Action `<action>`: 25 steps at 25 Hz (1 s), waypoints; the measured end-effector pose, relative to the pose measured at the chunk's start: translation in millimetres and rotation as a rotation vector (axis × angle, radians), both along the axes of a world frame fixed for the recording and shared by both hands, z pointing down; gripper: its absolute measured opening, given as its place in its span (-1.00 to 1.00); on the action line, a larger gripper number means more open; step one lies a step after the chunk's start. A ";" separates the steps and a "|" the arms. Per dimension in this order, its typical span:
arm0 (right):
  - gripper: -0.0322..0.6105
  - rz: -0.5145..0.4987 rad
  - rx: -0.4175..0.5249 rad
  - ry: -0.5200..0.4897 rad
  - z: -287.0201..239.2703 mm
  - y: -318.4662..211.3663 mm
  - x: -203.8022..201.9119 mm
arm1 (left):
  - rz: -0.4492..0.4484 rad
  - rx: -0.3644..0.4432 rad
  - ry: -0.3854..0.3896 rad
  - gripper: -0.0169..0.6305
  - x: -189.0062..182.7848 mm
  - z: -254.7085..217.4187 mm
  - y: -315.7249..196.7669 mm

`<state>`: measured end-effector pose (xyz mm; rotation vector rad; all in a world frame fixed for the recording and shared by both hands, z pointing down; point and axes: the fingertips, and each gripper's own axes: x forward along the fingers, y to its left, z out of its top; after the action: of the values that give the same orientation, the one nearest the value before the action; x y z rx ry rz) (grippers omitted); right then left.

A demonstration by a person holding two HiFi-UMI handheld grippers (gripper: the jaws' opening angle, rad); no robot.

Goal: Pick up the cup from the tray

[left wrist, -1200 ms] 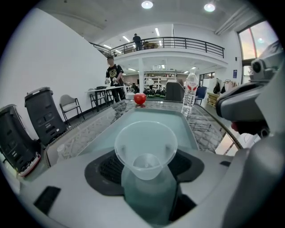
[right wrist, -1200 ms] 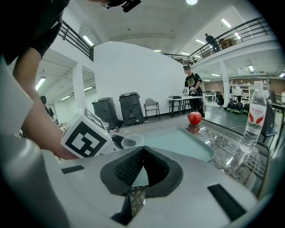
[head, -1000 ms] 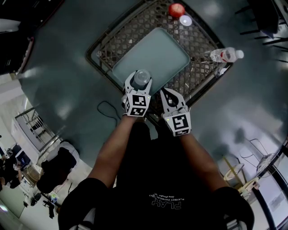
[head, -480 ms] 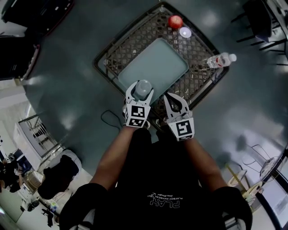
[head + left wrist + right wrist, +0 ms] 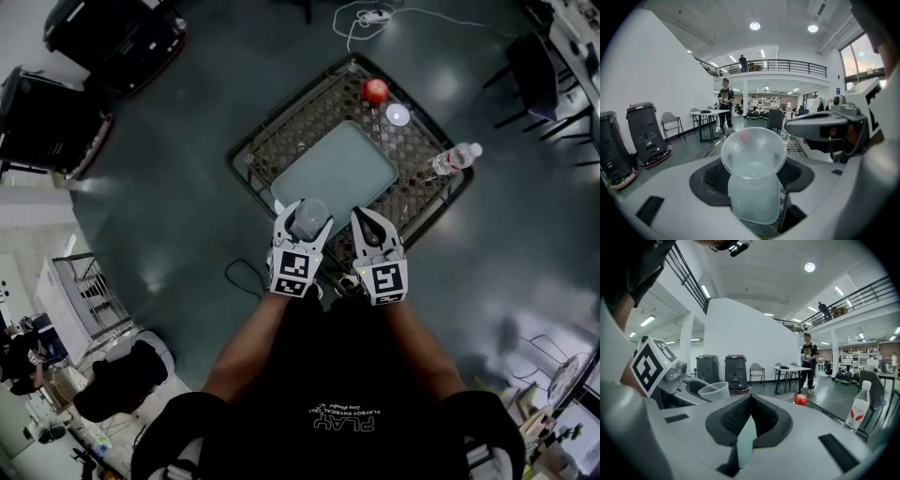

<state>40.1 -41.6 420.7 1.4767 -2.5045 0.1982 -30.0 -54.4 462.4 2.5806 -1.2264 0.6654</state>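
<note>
A translucent plastic cup (image 5: 310,218) sits between the jaws of my left gripper (image 5: 307,212), which is shut on its sides. It hangs above the near edge of the pale teal tray (image 5: 342,167) on the wire-mesh table (image 5: 272,141). In the left gripper view the cup (image 5: 752,161) stands upright and empty in the left gripper (image 5: 752,187). My right gripper (image 5: 369,219) is beside it on the right, shut with nothing held. In the right gripper view the right gripper (image 5: 749,401) has its pads together, and the cup (image 5: 715,391) shows at the left.
On the table's far side lie a red apple (image 5: 376,91) and a white disc (image 5: 397,114); a water bottle (image 5: 455,159) stands at the right edge. Black bins (image 5: 112,42) stand far left. A cable (image 5: 239,277) loops on the floor. People stand in the hall behind.
Both grippers and the cup have come up and back toward me; the table and tray look smaller and farther. The cup stays in the left gripper.
</note>
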 end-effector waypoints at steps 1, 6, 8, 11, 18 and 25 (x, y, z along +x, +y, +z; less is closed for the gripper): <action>-0.88 -0.009 0.017 0.001 -7.9 -0.9 -2.6 | -0.003 0.007 0.003 -0.04 -1.6 -6.7 0.1; -0.88 -0.038 0.049 0.026 -29.1 1.1 -7.3 | -0.006 0.020 0.007 -0.04 -6.1 -27.6 7.0; -0.88 -0.047 0.049 0.030 -26.8 1.3 -5.9 | -0.013 0.030 -0.001 -0.04 -5.4 -28.6 7.9; -0.88 -0.051 0.059 0.033 -26.0 0.8 -3.1 | -0.009 0.043 -0.016 -0.04 -1.0 -25.6 9.4; -0.88 -0.047 0.068 0.049 -35.3 0.3 -7.1 | -0.008 0.058 -0.031 -0.04 -8.9 -33.3 9.8; -0.88 -0.042 0.070 0.055 -48.4 4.3 -17.9 | -0.014 0.055 -0.030 -0.04 -22.4 -47.3 11.6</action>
<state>22.1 -37.3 372.3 1.4334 -2.5203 0.0628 -52.4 -42.8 415.1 2.6125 -1.2879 0.6794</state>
